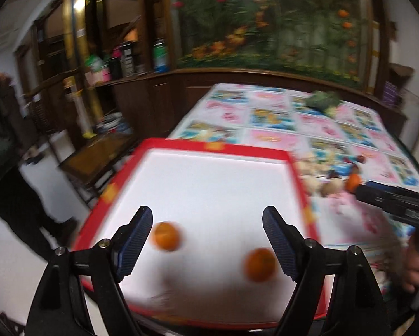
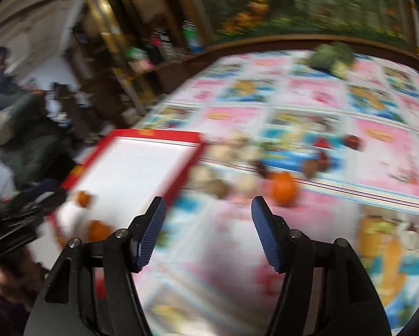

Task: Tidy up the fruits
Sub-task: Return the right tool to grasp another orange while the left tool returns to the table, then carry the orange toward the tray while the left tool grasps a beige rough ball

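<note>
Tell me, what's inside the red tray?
Two oranges lie on the white floor of the red tray, apart from each other. The left gripper, jaws open, covers the tray's near corners, so anything there is hidden.

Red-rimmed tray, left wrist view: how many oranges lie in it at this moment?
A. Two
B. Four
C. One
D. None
A. Two oranges, one near the left finger and one near the right finger, sit on the white floor of the tray; a third orange lies outside it on the tablecloth.
</note>
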